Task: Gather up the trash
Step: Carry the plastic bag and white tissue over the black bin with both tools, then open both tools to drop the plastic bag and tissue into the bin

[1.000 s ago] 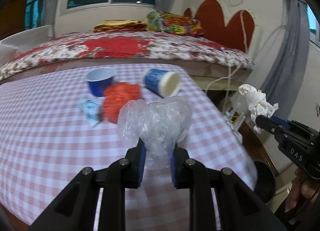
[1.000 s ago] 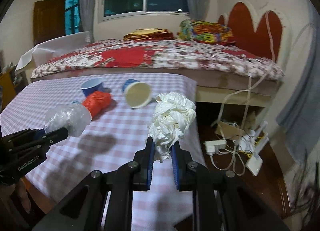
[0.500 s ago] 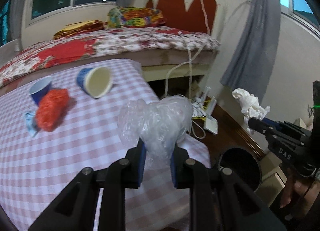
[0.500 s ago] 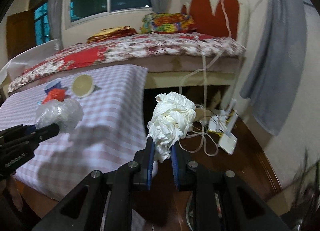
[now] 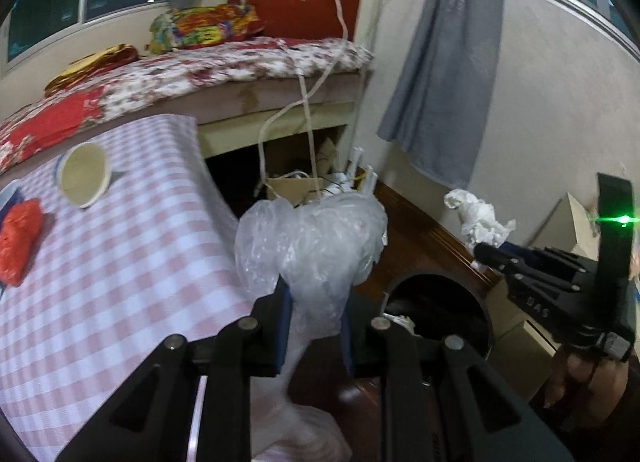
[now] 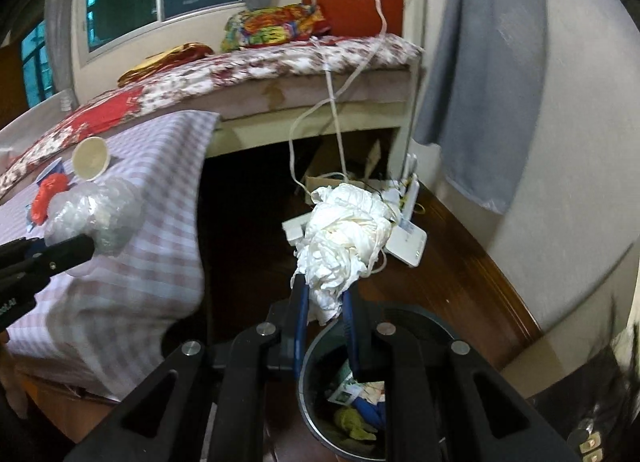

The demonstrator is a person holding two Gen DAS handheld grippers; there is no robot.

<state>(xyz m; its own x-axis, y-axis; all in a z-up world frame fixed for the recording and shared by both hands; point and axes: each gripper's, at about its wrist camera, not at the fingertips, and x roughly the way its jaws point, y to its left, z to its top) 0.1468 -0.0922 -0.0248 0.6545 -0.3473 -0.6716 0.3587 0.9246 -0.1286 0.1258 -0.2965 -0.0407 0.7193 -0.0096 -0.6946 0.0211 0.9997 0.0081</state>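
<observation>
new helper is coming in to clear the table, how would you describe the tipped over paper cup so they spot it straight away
Start at the table with the pink-and-white checked cloth in front of the bed. Near its far edge lies the paper cup, on its side with its cream inside facing the camera. Beside it sits a crumpled red-orange wad; the cup is the only round, open-mouthed thing with a blue outside.

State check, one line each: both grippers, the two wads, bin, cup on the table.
left gripper: shut on clear plastic wad
right gripper: shut on white paper wad
bin: open, holds trash
paper cup: on its side
red wad: on table
</observation>
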